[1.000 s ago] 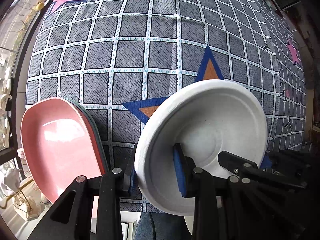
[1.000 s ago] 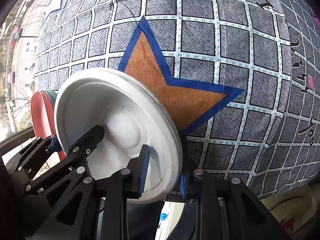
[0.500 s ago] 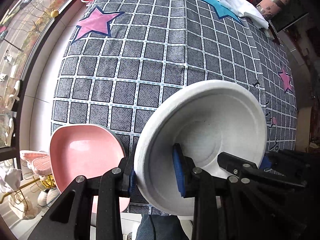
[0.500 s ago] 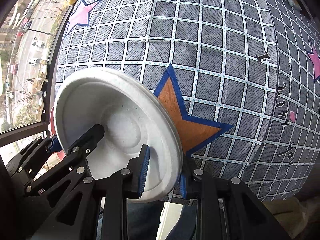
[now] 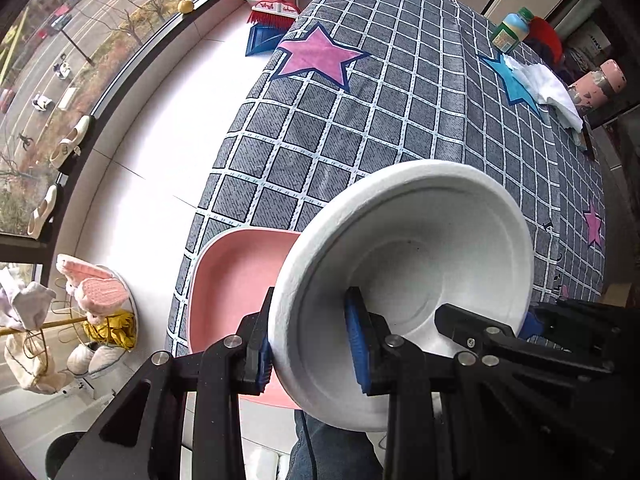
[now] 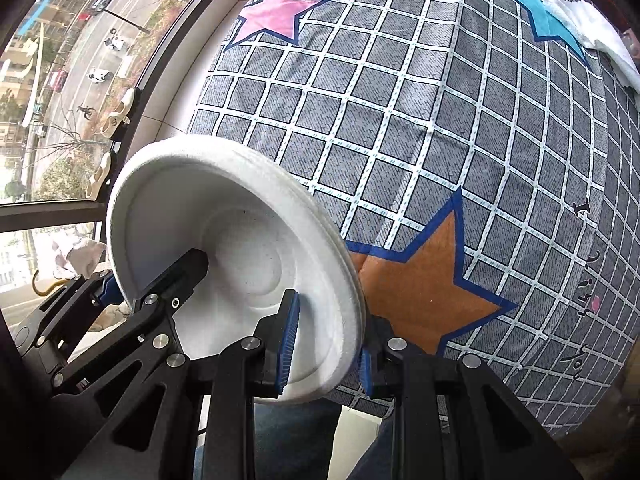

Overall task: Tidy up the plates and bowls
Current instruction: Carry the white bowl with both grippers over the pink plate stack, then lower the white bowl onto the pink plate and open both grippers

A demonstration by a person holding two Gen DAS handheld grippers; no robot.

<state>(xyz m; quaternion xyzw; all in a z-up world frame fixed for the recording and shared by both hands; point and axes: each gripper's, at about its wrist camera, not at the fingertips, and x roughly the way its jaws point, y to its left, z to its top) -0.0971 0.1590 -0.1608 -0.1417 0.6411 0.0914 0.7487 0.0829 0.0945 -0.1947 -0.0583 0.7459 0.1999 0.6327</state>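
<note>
A white paper bowl (image 5: pixel 412 264) is held in the air above the near edge of the table, tilted on its side. My left gripper (image 5: pixel 310 344) is shut on its left rim. My right gripper (image 6: pixel 326 346) is shut on its right rim; the bowl also shows in the right wrist view (image 6: pixel 224 256). The right gripper's fingers (image 5: pixel 500 332) reach into the left wrist view. A pink plate (image 5: pixel 236 280) lies on the table's near left corner, below and left of the bowl, partly hidden by it.
The table has a grey checked cloth (image 5: pixel 400 112) with coloured stars; an orange star (image 6: pixel 424 284) lies under the bowl. At the far end stand a bottle (image 5: pixel 510 32), a white cloth (image 5: pixel 548 88) and a pink flask (image 5: pixel 596 84). White floor and a window are on the left.
Both grippers have lifted the white bowl well up and back from the table. The pink plate has stayed on the table and now looks smaller and farther below.
</note>
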